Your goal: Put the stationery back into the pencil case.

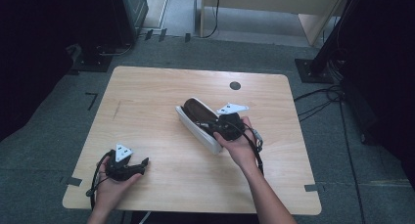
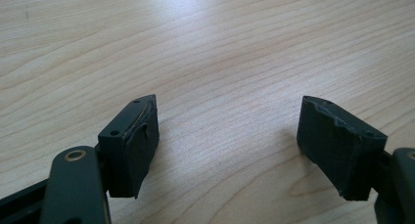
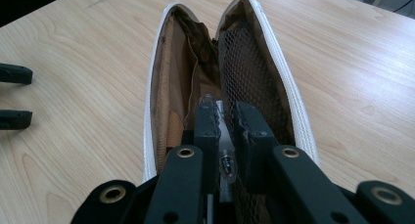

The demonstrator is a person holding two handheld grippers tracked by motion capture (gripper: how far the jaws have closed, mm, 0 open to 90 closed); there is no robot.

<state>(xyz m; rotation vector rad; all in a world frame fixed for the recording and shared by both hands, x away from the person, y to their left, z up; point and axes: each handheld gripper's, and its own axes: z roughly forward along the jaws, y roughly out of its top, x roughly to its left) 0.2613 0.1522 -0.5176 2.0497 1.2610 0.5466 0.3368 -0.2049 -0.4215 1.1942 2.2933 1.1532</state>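
meanwhile right claw pinching pouch, left claw resting agape

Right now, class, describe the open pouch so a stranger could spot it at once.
On the wooden table, look right of centre, at the person's right hand. The white-edged zip pouch lies there unzipped, its brown lining and black mesh pocket showing, and the right gripper is pinching something small at its opening.
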